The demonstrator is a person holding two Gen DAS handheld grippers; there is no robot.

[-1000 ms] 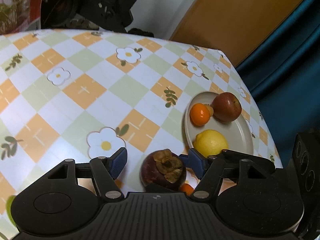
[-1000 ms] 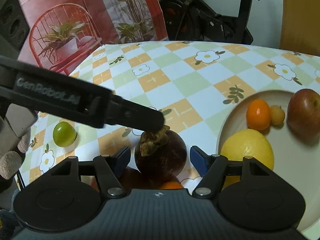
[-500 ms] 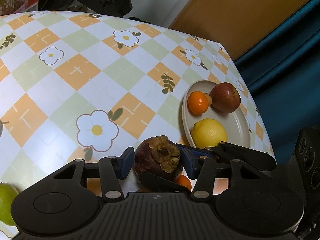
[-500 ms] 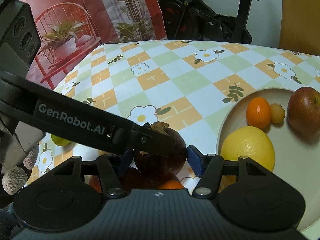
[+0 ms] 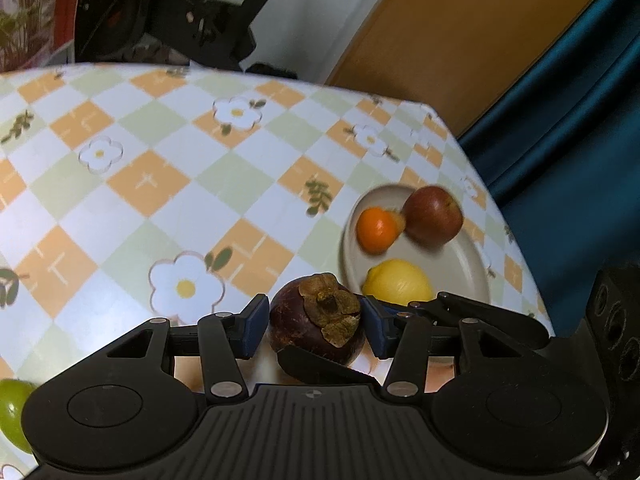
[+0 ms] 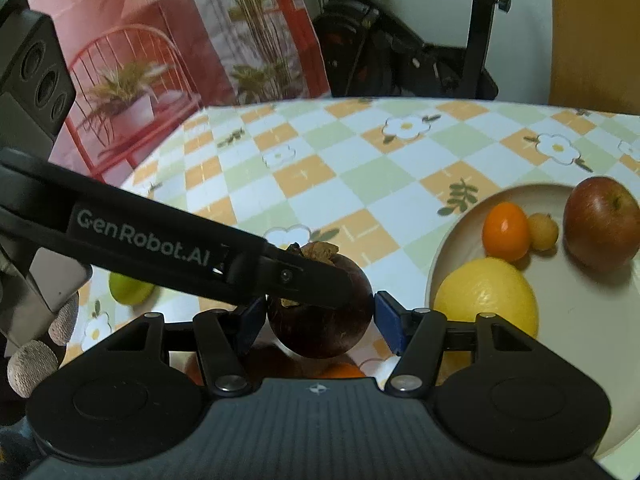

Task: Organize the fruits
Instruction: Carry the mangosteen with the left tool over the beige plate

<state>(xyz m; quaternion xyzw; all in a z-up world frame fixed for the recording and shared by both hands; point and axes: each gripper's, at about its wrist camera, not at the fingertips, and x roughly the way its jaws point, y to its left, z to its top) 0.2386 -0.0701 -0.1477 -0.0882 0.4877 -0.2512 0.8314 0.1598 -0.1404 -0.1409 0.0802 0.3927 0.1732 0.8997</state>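
Observation:
A dark purple mangosteen (image 5: 316, 320) sits between the fingers of both grippers. My left gripper (image 5: 316, 320) is shut on it, its blue pads touching both sides. My right gripper (image 6: 320, 316) also brackets the mangosteen (image 6: 320, 320); its left pad touches, its right pad stands just off. The fruit seems lifted off the cloth. A cream plate (image 5: 468, 264) holds an apple (image 5: 432, 216), a small orange (image 5: 376, 228), a lemon (image 5: 400, 280) and a tiny yellow fruit (image 6: 542, 232).
A green lime (image 6: 128, 288) lies on the checked tablecloth at the left, also low left in the left wrist view (image 5: 12, 412). An orange fruit (image 6: 340, 370) lies under the right gripper. The table's right edge drops off by a blue curtain (image 5: 580, 120).
The left gripper's fingers have closed onto the mangosteen and raised it. The right gripper's fingers have narrowed around it. The lime came into the left wrist view.

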